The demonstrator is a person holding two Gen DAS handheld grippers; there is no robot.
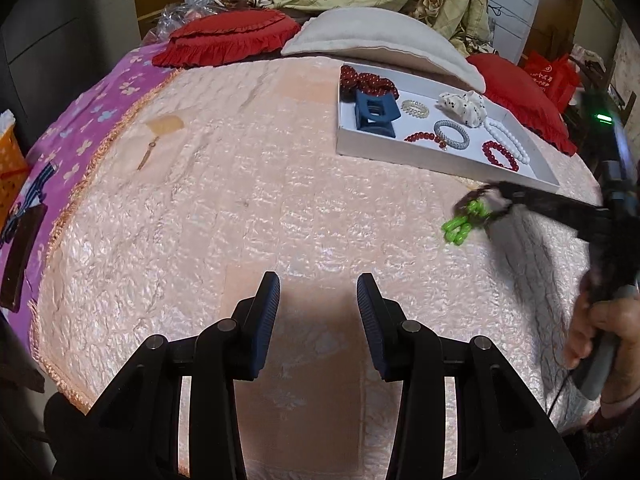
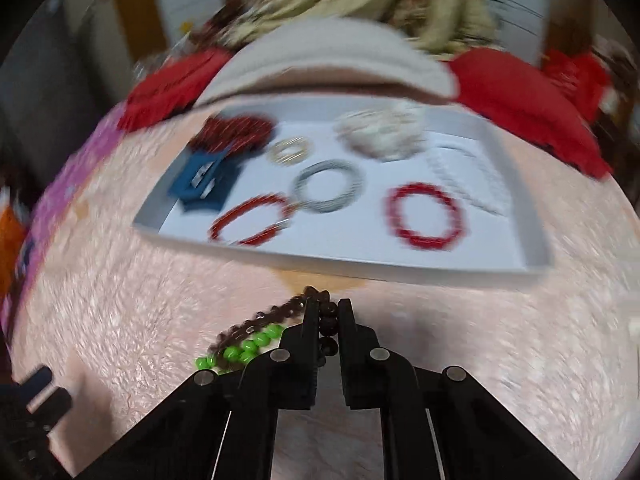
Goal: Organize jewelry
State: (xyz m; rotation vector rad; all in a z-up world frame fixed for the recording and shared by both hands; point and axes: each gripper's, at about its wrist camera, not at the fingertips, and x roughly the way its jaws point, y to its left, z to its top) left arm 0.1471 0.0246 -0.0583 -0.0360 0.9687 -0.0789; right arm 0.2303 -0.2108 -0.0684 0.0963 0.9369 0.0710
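The right tongs (image 2: pixel 329 312) are clenched on a dark brown bead bracelet (image 2: pixel 260 322), which is gripped between the two fingers; a strand of it trails to the left above the pink bedspread (image 2: pixel 120 300). The left tongs (image 1: pixel 318 292) are released, with the jaws held wide apart and nothing between them, over the bedspread.

A green bead bracelet (image 2: pixel 244 350) is seen just beside the dark strand in the right wrist view, which is blurred by motion. The left wrist view is sharp: there the right tongs (image 1: pixel 486 200) are seen from the side, near the front edge of the tray, with the green bead bracelet (image 1: pixel 464 222) at their tip on the bedspread. Whether the green bracelet is lifted cannot be told.

A white tray (image 1: pixel 400 152) is placed on the bed, in front of a white pillow (image 1: pixel 380 40). Inside it are held a blue claw clip (image 1: pixel 374 114), a red dotted scrunchie (image 1: pixel 368 80), a white dotted scrunchie (image 1: pixel 464 106), a silver coil ring (image 1: pixel 452 134), a pale bead ring (image 1: pixel 415 108), a white pearl strand (image 1: pixel 506 138) and two red bead bracelets (image 1: pixel 500 156).

Printing is visible on a red bag (image 1: pixel 550 76) at the far right, but it cannot be read.
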